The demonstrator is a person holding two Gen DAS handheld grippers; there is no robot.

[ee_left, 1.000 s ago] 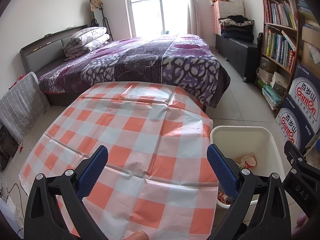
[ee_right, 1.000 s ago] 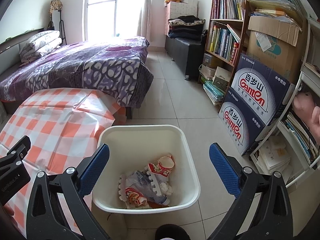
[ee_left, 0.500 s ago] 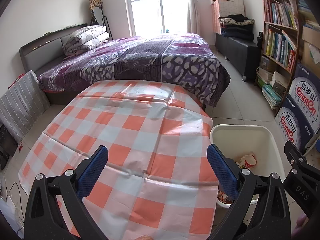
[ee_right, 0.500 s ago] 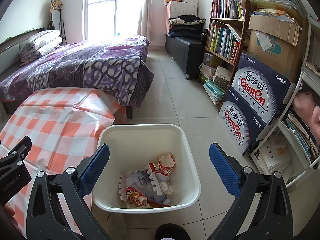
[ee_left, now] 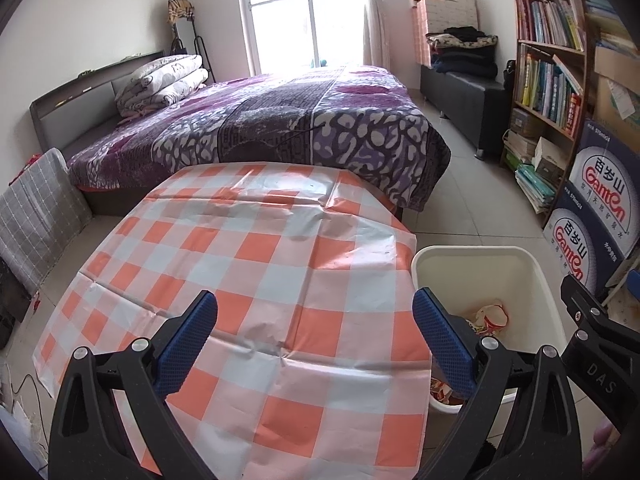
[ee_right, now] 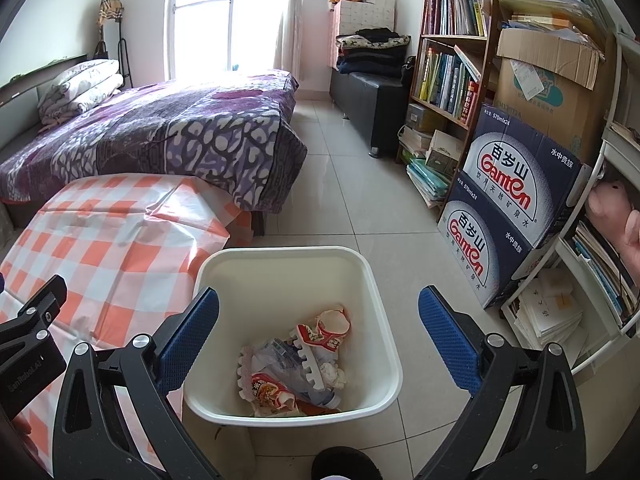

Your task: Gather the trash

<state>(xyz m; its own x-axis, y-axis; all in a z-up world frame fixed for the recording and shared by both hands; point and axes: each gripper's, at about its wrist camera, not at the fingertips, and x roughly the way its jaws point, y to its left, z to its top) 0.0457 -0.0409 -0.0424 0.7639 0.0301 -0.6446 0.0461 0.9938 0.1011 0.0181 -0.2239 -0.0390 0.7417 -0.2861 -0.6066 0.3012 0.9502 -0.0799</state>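
A white trash bin (ee_right: 280, 256) stands on the tiled floor right of the table; it also shows in the left wrist view (ee_left: 476, 252). Crumpled wrappers and plastic trash (ee_right: 300, 360) lie in its bottom. My right gripper (ee_right: 318, 330) is open and empty, held above the bin. My left gripper (ee_left: 314, 338) is open and empty above the table with the orange-and-white checked cloth (ee_left: 256, 264). No trash shows on the cloth.
A bed with a purple cover (ee_left: 280, 120) lies beyond the table. Bookshelves (ee_right: 448, 60) and stacked blue water cartons (ee_right: 508, 208) line the right wall. A black bench (ee_right: 372, 92) stands at the back. A grey checked cushion (ee_left: 36, 208) leans at the left.
Both grippers have drifted slightly; the left view shows a little more of the table's near side. Both stay open and empty.
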